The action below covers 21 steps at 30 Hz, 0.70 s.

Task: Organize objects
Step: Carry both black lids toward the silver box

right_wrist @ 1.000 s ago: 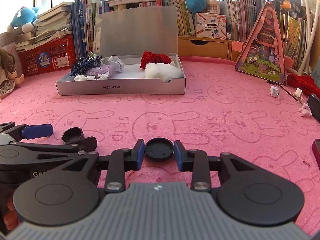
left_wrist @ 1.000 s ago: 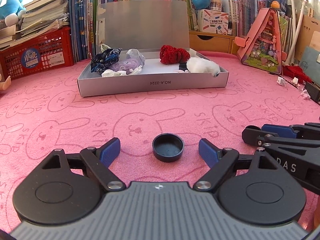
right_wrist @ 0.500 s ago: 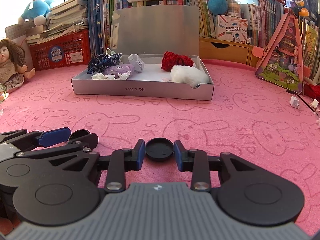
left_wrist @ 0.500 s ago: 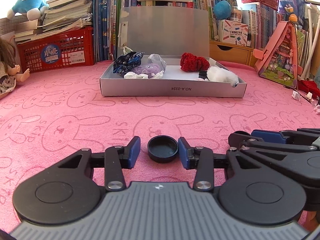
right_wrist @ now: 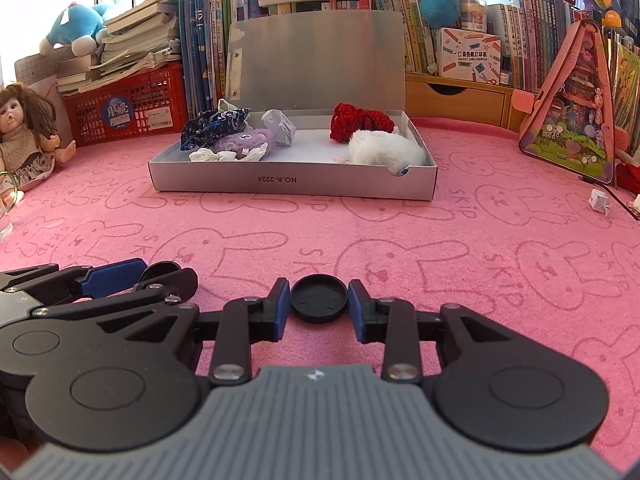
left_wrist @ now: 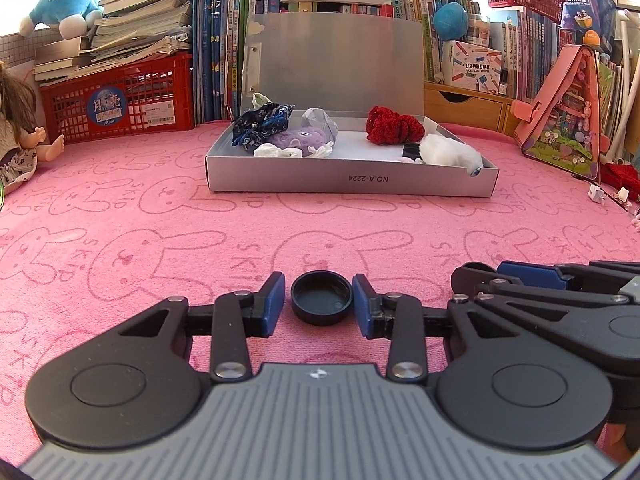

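Observation:
Two small round black caps lie on the pink rabbit-print mat. One cap, hollow side up, sits between the fingertips of my left gripper. Its jaws are closing. The right pad meets the rim, and a sliver of mat shows at the left pad. My right gripper is shut on the other cap, flat side up. Each gripper shows in the other's view: the right gripper at the right, the left gripper at the left, with its cap peeking out.
An open silver box stands ahead with a blue scrunchie, a purple plush, a red knit piece and a white fluffy item inside. A red crate, books, a doll and a pink toy case line the back.
My left gripper's jaws came in from wide apart to close around its cap, and its view tipped upward. My right gripper stayed shut on its cap and shifted slightly sideways.

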Each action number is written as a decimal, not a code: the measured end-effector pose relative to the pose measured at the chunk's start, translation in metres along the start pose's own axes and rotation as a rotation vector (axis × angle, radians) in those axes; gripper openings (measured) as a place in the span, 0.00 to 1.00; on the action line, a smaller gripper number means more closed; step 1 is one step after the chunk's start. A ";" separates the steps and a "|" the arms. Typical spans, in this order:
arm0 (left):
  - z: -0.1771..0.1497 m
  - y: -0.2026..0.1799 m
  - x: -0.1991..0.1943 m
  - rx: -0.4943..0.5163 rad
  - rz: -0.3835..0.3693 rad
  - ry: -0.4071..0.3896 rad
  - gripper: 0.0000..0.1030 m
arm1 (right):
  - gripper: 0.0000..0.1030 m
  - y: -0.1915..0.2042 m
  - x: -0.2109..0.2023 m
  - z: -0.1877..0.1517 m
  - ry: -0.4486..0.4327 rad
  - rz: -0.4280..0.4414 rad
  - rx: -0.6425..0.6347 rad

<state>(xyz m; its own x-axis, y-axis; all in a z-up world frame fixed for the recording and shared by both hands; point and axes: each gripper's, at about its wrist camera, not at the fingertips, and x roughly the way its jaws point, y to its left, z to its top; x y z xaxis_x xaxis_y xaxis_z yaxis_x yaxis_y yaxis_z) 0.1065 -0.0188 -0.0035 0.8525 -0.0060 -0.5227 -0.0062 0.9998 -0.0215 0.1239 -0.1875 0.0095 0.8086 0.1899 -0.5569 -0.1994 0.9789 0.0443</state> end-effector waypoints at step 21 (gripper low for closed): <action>0.016 0.011 -0.009 -0.027 -0.001 -0.037 0.40 | 0.37 0.011 -0.011 0.013 -0.063 0.015 -0.031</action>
<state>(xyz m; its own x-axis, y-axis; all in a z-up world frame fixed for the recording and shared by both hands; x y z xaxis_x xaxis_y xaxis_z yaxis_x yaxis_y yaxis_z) 0.1070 -0.0069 0.0146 0.8712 -0.0058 -0.4909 -0.0190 0.9988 -0.0456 0.1202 -0.1779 0.0268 0.8386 0.2101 -0.5026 -0.2280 0.9733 0.0265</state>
